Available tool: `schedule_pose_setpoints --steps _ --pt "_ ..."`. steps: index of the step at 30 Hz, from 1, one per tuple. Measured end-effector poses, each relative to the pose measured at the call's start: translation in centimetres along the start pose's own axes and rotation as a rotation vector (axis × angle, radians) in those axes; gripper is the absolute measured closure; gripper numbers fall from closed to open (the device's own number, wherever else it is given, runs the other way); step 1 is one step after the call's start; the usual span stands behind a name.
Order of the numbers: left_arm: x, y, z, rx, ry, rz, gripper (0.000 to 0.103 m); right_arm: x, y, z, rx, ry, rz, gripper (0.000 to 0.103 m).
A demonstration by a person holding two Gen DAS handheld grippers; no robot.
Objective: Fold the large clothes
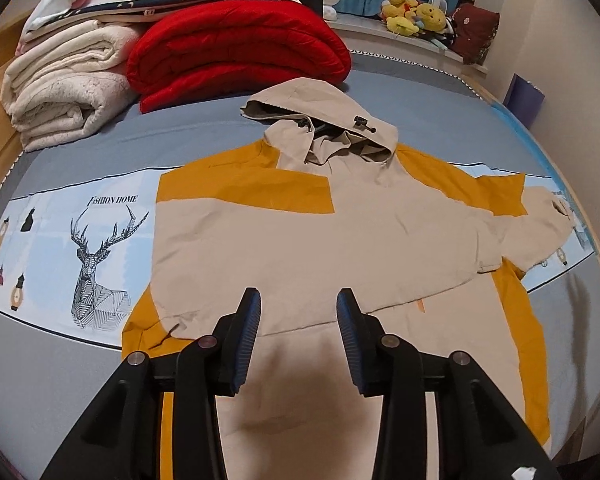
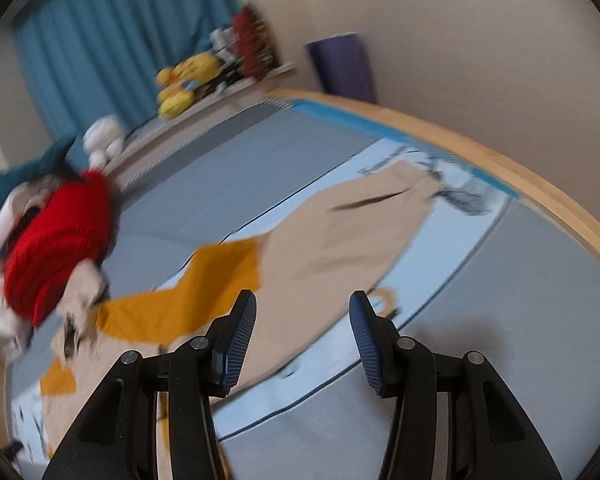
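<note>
A beige and mustard hooded jacket [image 1: 300, 240] lies flat on the bed, hood [image 1: 324, 120] toward the far side. Its left sleeve is folded across the chest; its right sleeve [image 1: 536, 232] lies stretched out to the right. My left gripper [image 1: 298, 312] is open and empty, held above the jacket's lower body. In the blurred right wrist view, my right gripper [image 2: 302, 316] is open and empty above the outstretched beige sleeve [image 2: 340, 240], whose cuff [image 2: 412, 180] lies near the bed's wooden edge.
A folded red quilt [image 1: 236, 52] and cream blankets [image 1: 64, 88] are stacked at the bed's far left. Plush toys [image 1: 416, 14] sit on a ledge by blue curtains [image 2: 120, 32]. The grey bedsheet [image 1: 80, 152] has a deer print. The wooden bed rim [image 2: 540, 188] runs along the right.
</note>
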State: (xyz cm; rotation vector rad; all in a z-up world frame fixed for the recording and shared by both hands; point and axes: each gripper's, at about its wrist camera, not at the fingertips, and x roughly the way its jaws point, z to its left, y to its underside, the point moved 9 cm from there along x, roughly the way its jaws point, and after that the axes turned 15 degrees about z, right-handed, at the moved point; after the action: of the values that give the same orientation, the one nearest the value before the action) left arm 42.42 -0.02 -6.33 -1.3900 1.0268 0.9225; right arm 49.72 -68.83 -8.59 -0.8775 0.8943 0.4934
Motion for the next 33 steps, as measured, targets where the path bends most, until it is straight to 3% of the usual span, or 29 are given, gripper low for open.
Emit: schedule_pose_setpoints --steps 2,7,15,21,28,33 --pt "0.3 -0.3 -0.3 0.0 0.004 0.001 0.067 0.1 -0.9 -2.5 0.058 0.002 -0.007 0.061" --pt "1.6 -0.8 -1.0 0.013 -0.006 0.017 0.067 2.1 -2.3 -5.2 0.142 -0.028 0.002 0.06" --pt "3.1 -0.9 -1.6 0.027 -0.013 0.042 0.067 9.8 -3.6 -7.0 0.157 -0.072 0.104 0.056" --pt "4.0 -1.3 -1.3 0.025 -0.033 0.043 0.067 15.3 -4.0 -9.5 0.243 -0.095 0.166 0.056" --pt "4.6 -1.4 -1.0 0.038 -0.049 0.048 0.067 19.3 -4.7 -11.3 0.335 -0.132 0.171 0.056" --pt "4.8 -1.7 -0.9 0.036 -0.046 0.043 0.067 20.4 -5.9 -11.6 0.362 -0.151 0.113 0.056"
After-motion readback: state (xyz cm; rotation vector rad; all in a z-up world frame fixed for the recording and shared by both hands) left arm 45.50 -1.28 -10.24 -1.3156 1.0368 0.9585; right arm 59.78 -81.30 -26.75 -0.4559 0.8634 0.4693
